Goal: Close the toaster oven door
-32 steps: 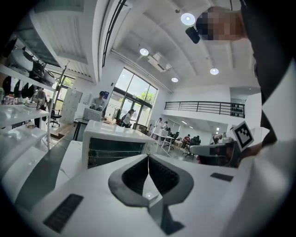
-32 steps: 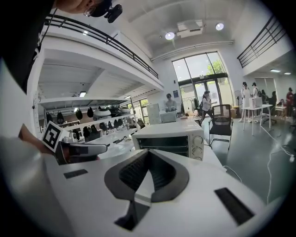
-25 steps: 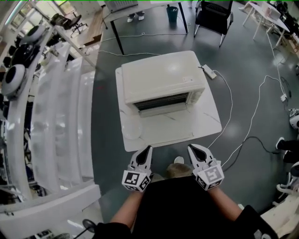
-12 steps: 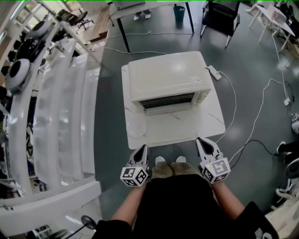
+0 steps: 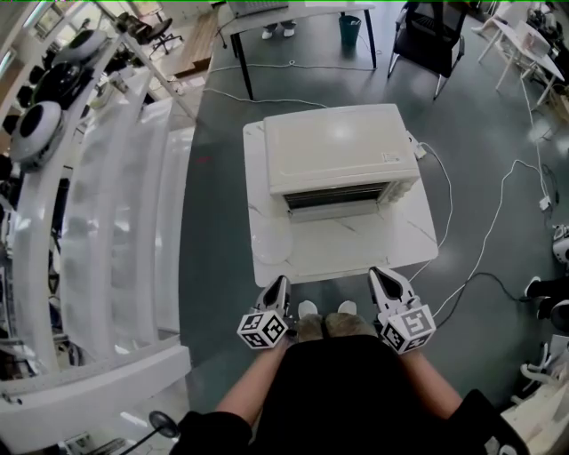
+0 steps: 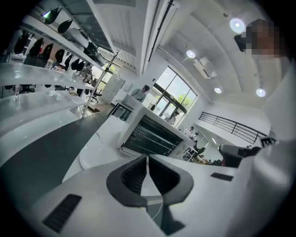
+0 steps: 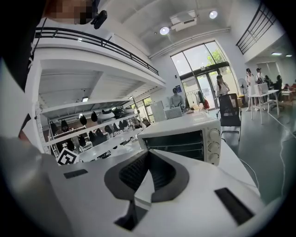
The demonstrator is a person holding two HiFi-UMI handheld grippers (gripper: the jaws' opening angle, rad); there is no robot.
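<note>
Left gripper (image 5: 280, 284) (image 6: 147, 160): jaws pressed together with nothing between them, held in the air at the near edge of the table, its marker cube toward the person.
Right gripper (image 5: 380, 279) (image 7: 148, 156): jaws likewise closed and empty, level with the left one and well apart from it.
Person: seen from above in dark clothing, forearms stretched forward, pale shoes (image 5: 324, 324) on the floor between the two grippers.
Table (image 5: 347, 253): a white, faintly veined top just ahead of both grippers.
Toaster oven (image 5: 338, 151) (image 6: 150, 136) (image 7: 182, 134): cream-coloured, at the far half of the table, out of reach of both grippers; dark front and wire racks face the person, with knobs down its right side.
Oven door: appears lowered, a pale panel jutting from the foot of the front.
Cable (image 5: 444, 222): white, trailing across the grey floor to the table's right.
Shelving (image 5: 124, 222): long white tiers down the left side.
Background: a black chair (image 5: 427, 40) and a teal bin (image 5: 349, 27) beyond the table.
</note>
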